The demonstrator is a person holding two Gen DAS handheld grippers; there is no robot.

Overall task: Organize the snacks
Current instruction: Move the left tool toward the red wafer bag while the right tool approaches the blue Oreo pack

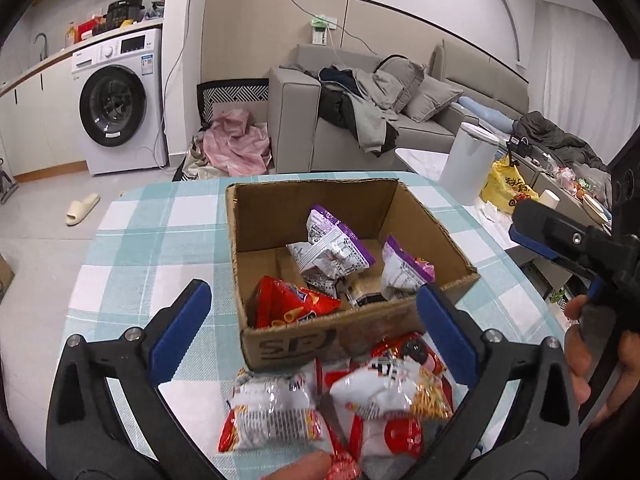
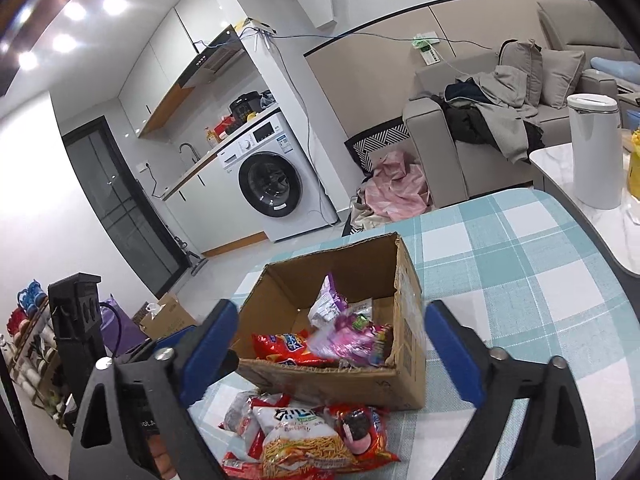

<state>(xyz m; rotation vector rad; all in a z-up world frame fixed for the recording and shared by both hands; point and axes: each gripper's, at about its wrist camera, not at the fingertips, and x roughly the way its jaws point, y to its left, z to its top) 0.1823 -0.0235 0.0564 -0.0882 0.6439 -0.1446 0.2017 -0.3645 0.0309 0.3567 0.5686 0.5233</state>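
An open cardboard box [image 1: 312,216] [image 2: 340,272] stands on the table with the teal checked cloth [image 1: 140,240] [image 2: 520,260]. Inside lie a red packet [image 1: 292,304] [image 2: 284,346] and purple-and-white packets [image 1: 332,248]; one purple packet [image 2: 348,340] looks blurred. A pile of red-and-white snack packets [image 1: 340,404] [image 2: 304,436] lies on the cloth right before the box. My left gripper [image 1: 314,332] is open above the pile, nothing between its fingers. My right gripper [image 2: 330,354] is open too, facing the box's near wall, empty.
A hand [image 1: 580,360] holds the right gripper at the left wrist view's right edge. A white bin [image 1: 468,160] [image 2: 596,152] and a yellow bag [image 1: 506,188] stand beyond the table. A sofa [image 1: 360,120] and washing machine [image 1: 116,104] are farther back.
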